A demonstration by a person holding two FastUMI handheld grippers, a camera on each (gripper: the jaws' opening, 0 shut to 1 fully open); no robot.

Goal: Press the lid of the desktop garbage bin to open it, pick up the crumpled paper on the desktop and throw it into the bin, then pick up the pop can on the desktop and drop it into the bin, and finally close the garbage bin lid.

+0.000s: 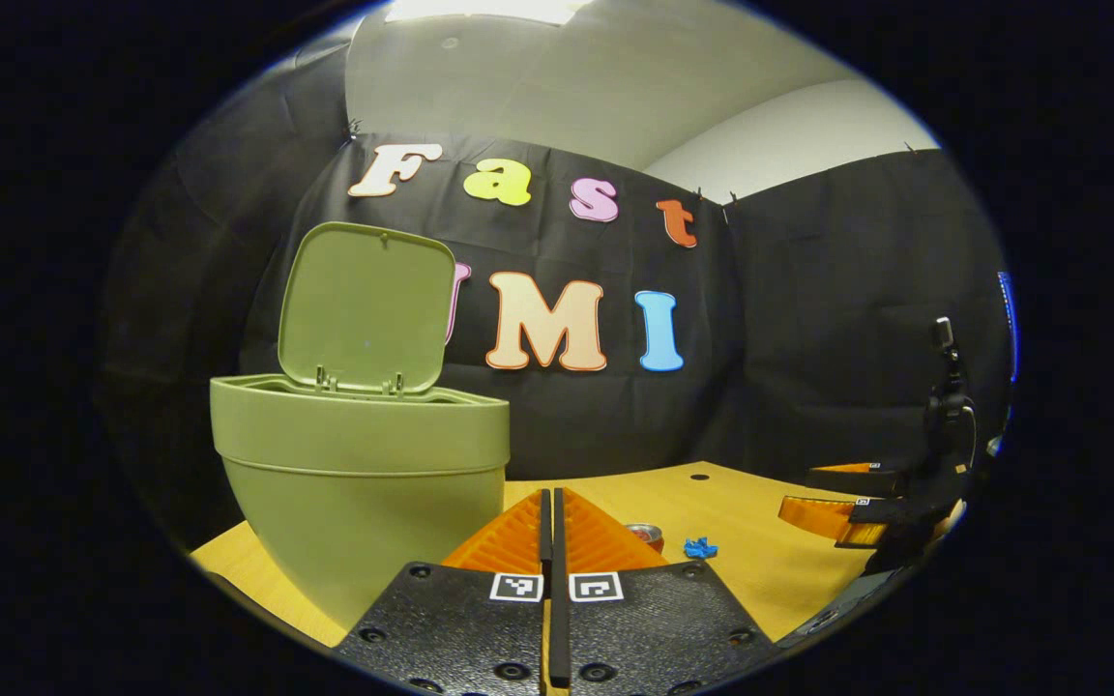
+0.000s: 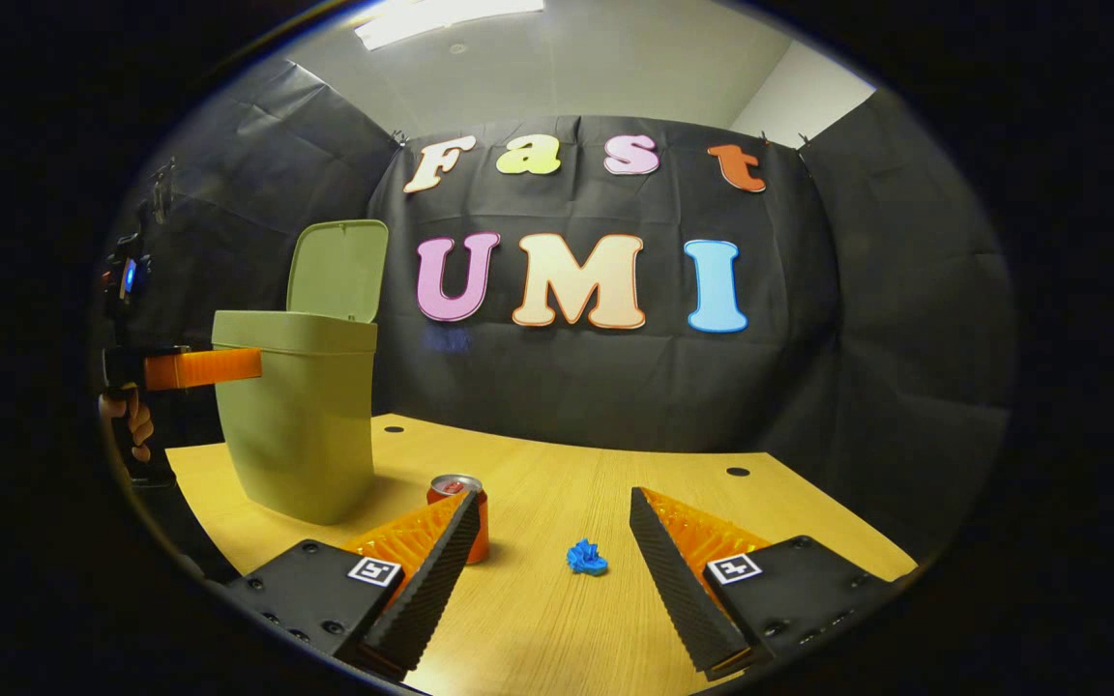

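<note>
The green desktop bin (image 1: 354, 464) stands on the left of the wooden table, its lid (image 1: 364, 309) swung up and upright. My left gripper (image 1: 552, 495) is shut on nothing, just right of the bin's front wall. Past its fingers lie the red pop can (image 1: 645, 534) and the blue crumpled paper (image 1: 699, 548). In the right gripper view the paper (image 2: 586, 558) lies on the table between and slightly beyond the fingers of my open right gripper (image 2: 553, 503). The can (image 2: 460, 512) stands upright behind the left finger. The bin (image 2: 301, 425) and its raised lid (image 2: 337, 271) are farther left.
The wooden table (image 2: 615, 474) has small round holes near its back edge. A hand (image 2: 136, 420) holds the left gripper (image 2: 201, 367) beside the bin's rim. The right gripper (image 1: 842, 507) hangs at the table's right side. Black cloth walls close in behind.
</note>
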